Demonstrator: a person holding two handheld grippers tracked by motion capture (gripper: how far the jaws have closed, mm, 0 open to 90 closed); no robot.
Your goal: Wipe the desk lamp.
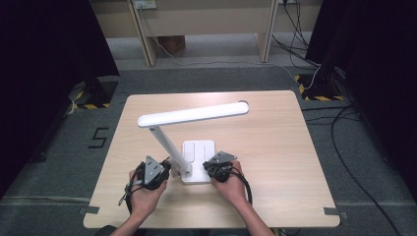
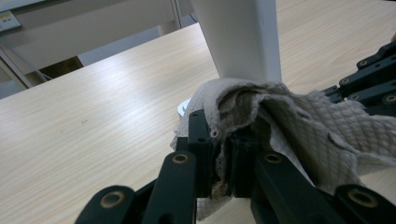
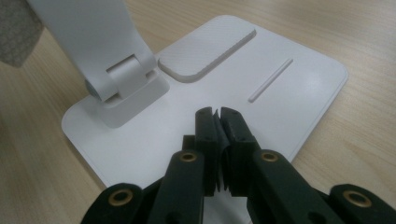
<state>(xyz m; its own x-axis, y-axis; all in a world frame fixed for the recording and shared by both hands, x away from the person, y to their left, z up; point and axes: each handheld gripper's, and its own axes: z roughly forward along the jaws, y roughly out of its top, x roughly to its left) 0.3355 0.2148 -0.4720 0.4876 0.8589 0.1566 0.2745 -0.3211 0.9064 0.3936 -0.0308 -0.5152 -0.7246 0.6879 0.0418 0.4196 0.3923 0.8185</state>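
Grey carpet floor (image 1: 59,147), light wooden table (image 1: 275,147), black curtains (image 1: 44,39), floor cables (image 1: 344,118), hazard tape (image 1: 319,96)

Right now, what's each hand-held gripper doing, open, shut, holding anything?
Left hand-held gripper: shut on a paper towel, against the lamp arm.
Right hand-held gripper: shut, empty, over the lamp base.

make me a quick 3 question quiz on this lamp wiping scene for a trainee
1. True or false: the left gripper is clamped on a paper towel.
2. What does the towel touch: A the lamp arm, B the lamp head, C the floor?
3. Over which part of the lamp do the right gripper's closed jaws sit?

Key
1. True
2. A
3. The lamp base
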